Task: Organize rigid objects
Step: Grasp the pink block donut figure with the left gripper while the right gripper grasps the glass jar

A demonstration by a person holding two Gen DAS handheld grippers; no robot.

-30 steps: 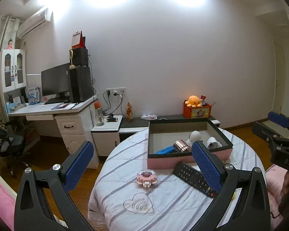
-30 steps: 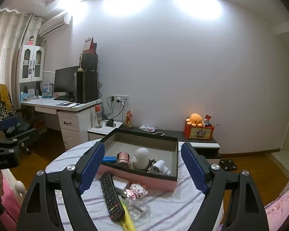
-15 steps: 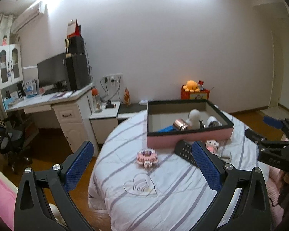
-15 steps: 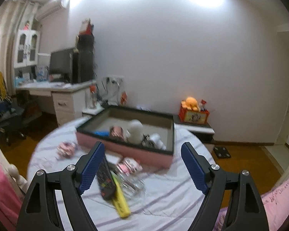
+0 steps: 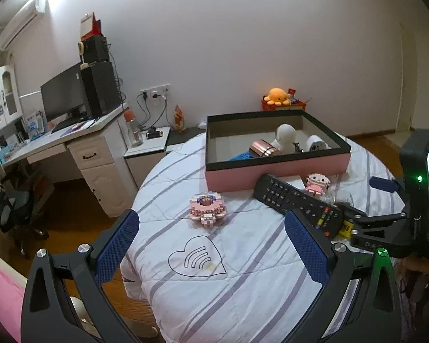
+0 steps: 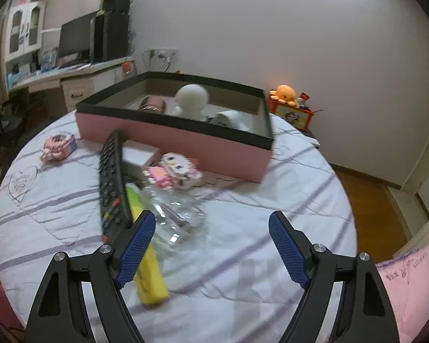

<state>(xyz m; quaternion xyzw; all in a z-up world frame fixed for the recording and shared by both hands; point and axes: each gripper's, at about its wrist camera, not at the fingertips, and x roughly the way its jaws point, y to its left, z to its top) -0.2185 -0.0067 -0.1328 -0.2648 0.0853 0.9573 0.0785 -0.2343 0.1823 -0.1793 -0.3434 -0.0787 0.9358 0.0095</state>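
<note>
both claws are spread wide and grasp nothing: the left claw (image 5: 211,245) hangs above the round counter with the striped white cloth (image 5: 243,291), and the right claw (image 6: 211,245) hangs over a crumpled clear plastic bag (image 6: 177,217). the long black remote control (image 6: 111,183) lies just left of the right claw, partly over a yellow bar-shaped object (image 6: 150,274). a pink block-built toy (image 5: 207,207) sits alone near the heart drawing (image 5: 197,257); a second pink and white block figure (image 6: 176,171) lies beside the pink open box with a black rim (image 6: 186,143), which holds a white round figure (image 6: 193,100) and a copper-coloured cylinder (image 5: 264,150).
</note>
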